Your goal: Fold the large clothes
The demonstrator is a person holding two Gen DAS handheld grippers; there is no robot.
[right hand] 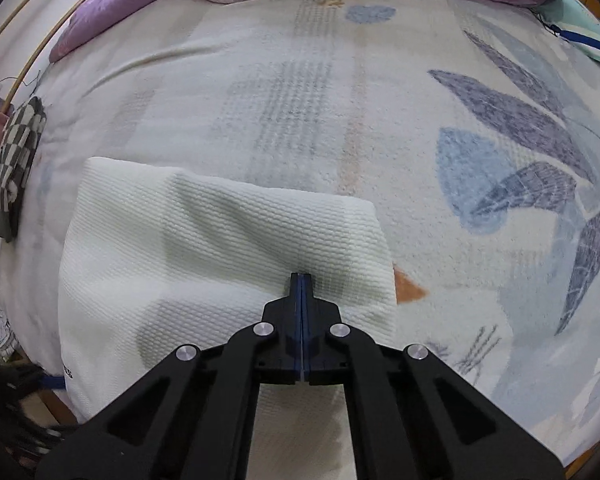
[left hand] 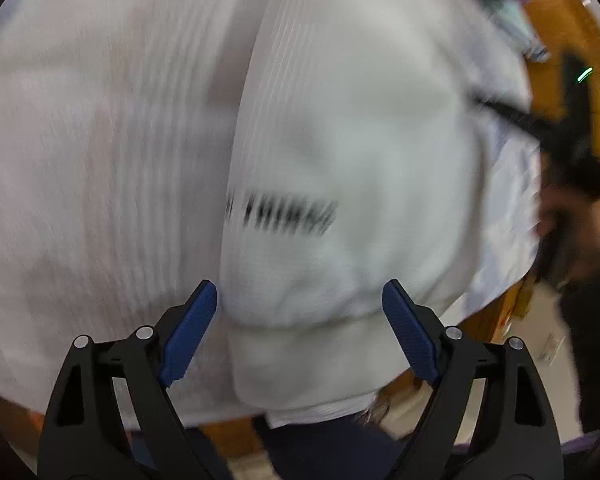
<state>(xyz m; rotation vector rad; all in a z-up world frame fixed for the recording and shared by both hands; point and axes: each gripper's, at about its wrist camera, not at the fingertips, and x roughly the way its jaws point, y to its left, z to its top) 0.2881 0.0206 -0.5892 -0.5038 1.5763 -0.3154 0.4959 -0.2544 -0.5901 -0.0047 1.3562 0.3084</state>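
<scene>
Left wrist view, blurred: left gripper (left hand: pixel 300 320) spread wide, holding nothing, poised over the white garment (left hand: pixel 320 160), probably ready for the next fold.

Right wrist view: right gripper (right hand: pixel 302 280) pressed together, empty, over the folded garment (right hand: pixel 204 248) on the patterned bedspread (right hand: pixel 340 100), seemingly for smoothing.

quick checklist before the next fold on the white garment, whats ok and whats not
1. Right gripper closed: ok, its jaws meet over the white garment; whether cloth is pinched, cannot tell.
2. Left gripper ready to grasp: ok, jaws wide open, holding nothing.
3. Left view sharp enough to aim: not ok, heavy motion blur.
4. Garment lies flat on the bedsheet: ok, folded block, few wrinkles.
5. Space beyond the garment: ok, the purple quilt and checkered cloth lie apart from it.
</scene>
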